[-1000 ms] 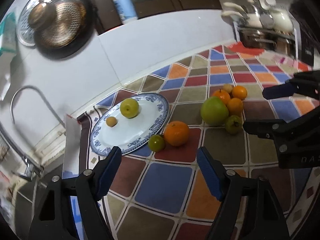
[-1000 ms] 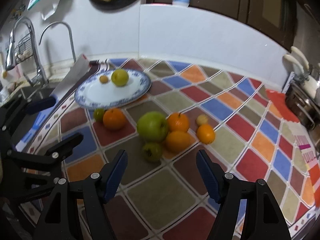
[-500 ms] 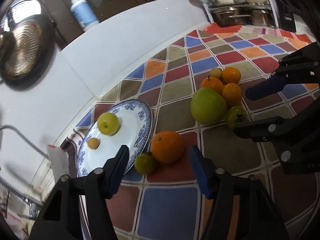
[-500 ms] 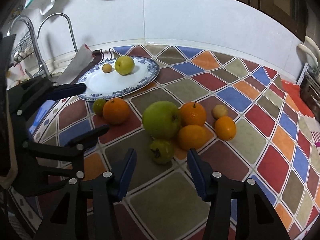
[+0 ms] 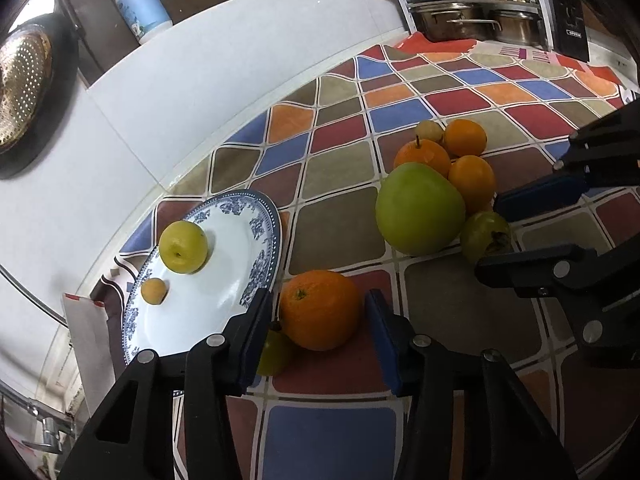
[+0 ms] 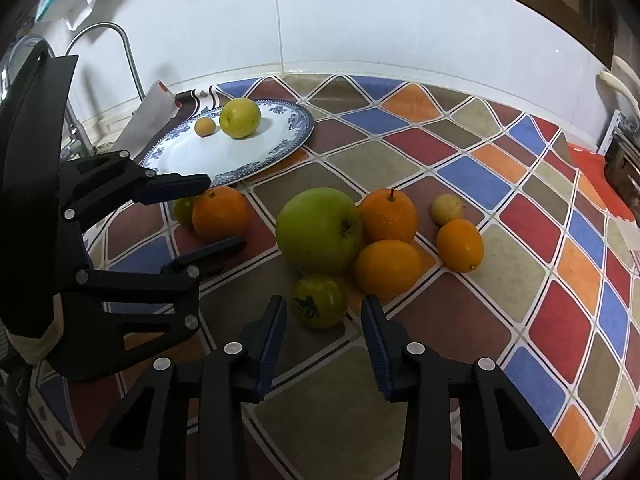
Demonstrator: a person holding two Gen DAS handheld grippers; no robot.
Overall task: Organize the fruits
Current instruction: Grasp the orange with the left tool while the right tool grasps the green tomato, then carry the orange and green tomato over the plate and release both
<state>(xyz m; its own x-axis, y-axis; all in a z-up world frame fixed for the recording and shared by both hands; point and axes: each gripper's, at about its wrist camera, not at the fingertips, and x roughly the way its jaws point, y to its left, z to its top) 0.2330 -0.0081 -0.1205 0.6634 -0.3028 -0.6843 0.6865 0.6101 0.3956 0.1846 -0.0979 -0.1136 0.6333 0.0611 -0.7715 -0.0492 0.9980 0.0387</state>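
Observation:
My left gripper (image 5: pixel 318 322) is open with its jaws on either side of an orange (image 5: pixel 319 309) on the patterned mat; it also shows in the right wrist view (image 6: pixel 218 216). A small green fruit (image 5: pixel 276 352) lies beside that orange, partly hidden by the left finger. My right gripper (image 6: pixel 324 320) is open around a small green persimmon-like fruit (image 6: pixel 319 300). Behind it sit a big green apple (image 6: pixel 319 230) and several oranges (image 6: pixel 387 267). The blue-rimmed plate (image 5: pixel 224 292) holds a yellow-green apple (image 5: pixel 183 246) and a small orange fruit (image 5: pixel 153 290).
Steel pots (image 5: pixel 472 26) stand on a rack at the back right. A soap bottle (image 5: pixel 142 4) sits on the ledge. A tap (image 6: pixel 120 52) and sink are at the left past the plate. A small yellowish fruit (image 6: pixel 447 209) lies behind the oranges.
Both grippers have moved forward and down toward the fruit. The left now straddles the lone orange, the right straddles the small green fruit. Both stay open.

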